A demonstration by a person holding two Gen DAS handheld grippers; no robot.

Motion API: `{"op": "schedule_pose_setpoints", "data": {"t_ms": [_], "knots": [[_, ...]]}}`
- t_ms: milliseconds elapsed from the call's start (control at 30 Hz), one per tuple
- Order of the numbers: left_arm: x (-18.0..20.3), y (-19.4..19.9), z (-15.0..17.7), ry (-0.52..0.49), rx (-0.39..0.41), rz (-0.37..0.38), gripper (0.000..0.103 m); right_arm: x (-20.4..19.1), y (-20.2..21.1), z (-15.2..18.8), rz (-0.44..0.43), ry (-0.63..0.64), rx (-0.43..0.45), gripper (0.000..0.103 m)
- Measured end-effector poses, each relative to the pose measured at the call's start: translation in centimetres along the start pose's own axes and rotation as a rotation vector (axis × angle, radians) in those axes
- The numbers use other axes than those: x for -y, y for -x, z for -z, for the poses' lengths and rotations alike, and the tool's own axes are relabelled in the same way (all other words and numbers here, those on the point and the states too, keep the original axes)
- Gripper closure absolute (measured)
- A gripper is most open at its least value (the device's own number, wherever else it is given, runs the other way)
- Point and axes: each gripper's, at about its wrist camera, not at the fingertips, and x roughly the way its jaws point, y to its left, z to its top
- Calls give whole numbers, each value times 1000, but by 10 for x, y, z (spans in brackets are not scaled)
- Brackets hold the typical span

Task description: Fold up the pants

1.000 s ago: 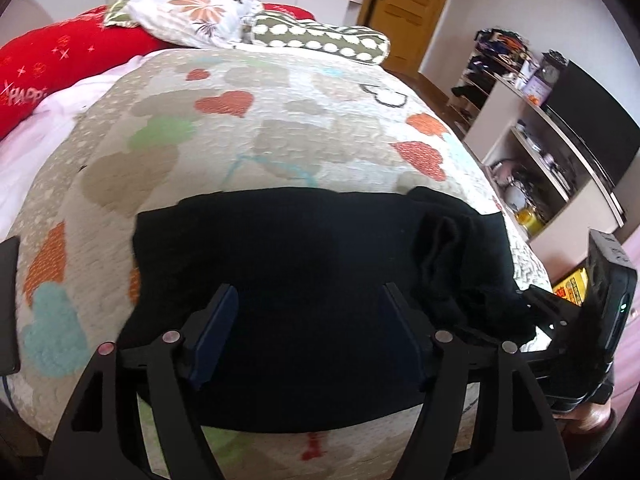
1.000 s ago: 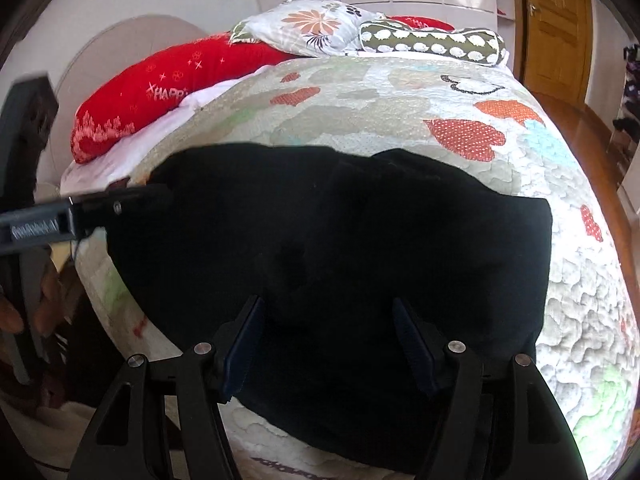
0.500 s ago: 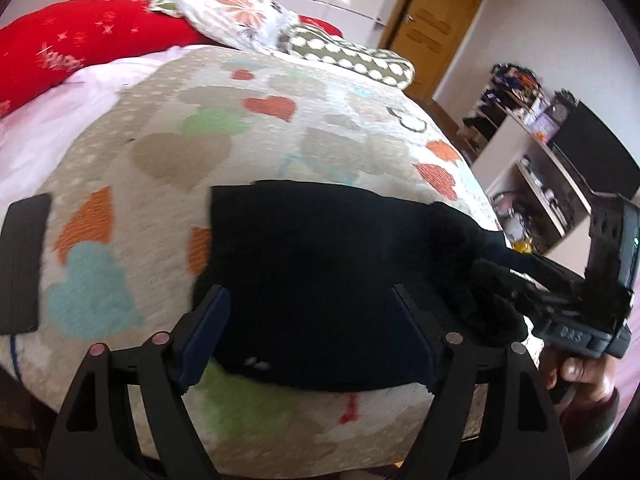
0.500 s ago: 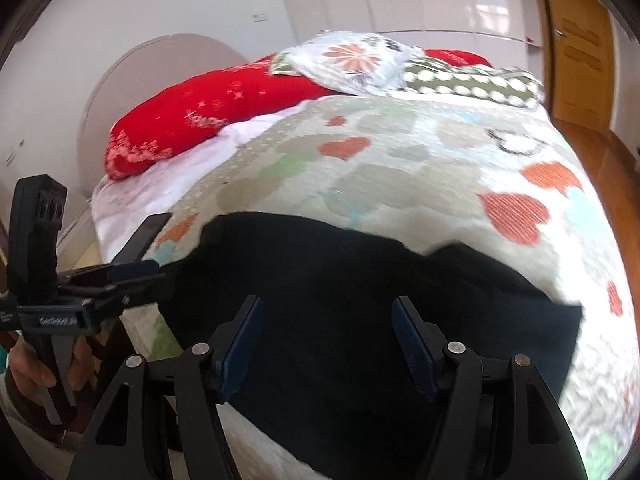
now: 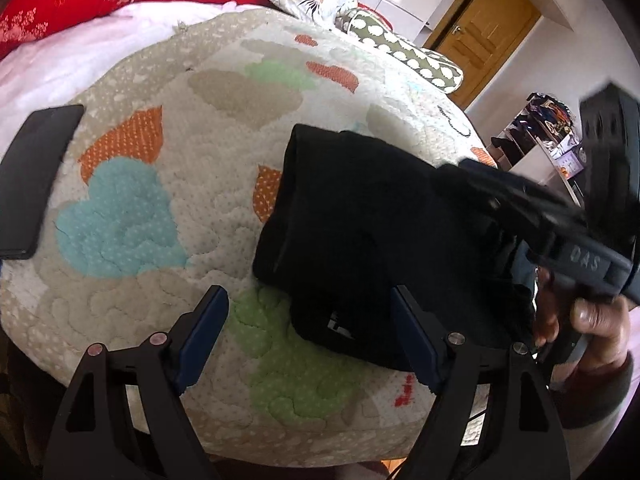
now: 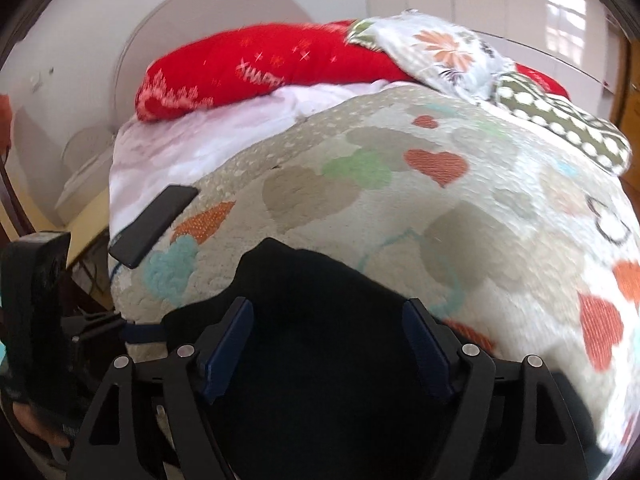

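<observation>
The black pants [image 5: 360,220] lie folded in a compact bundle on the heart-patterned quilt [image 5: 180,208] near the bed's front edge. My left gripper [image 5: 308,320] is open and empty, just in front of the bundle's near left corner. The right gripper [image 5: 520,208] reaches over the bundle's right side in the left wrist view. In the right wrist view the right gripper [image 6: 328,328] is open, its jaws standing over the black pants [image 6: 320,360] with nothing clamped between them.
A black phone [image 5: 36,176] lies on the quilt at the left; it also shows in the right wrist view [image 6: 152,224]. Red, floral and dotted pillows [image 6: 260,68] sit at the head of the bed. A shelf unit [image 5: 552,140] and a wooden door [image 5: 488,32] stand to the right.
Both views have swung left. The pants went from a wide spread to a narrower bundle. The right gripper has come in over the bundle's right side.
</observation>
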Motion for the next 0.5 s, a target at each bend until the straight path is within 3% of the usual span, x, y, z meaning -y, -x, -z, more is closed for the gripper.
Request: {"op": "schedule_pose_setpoints", "data": {"t_ms": [233,367,500], "knots": [[-7,-13,-1,45,-1,44,15,-18,-57,-24,-45,103,-117,21],[-11,-16,-3,75,11,94,8,-17,-82,-26,-79,82,-155,21],[-12,-17,-4,81,23,105,7,-18,-94,-23,-81,55,-158,31]]}}
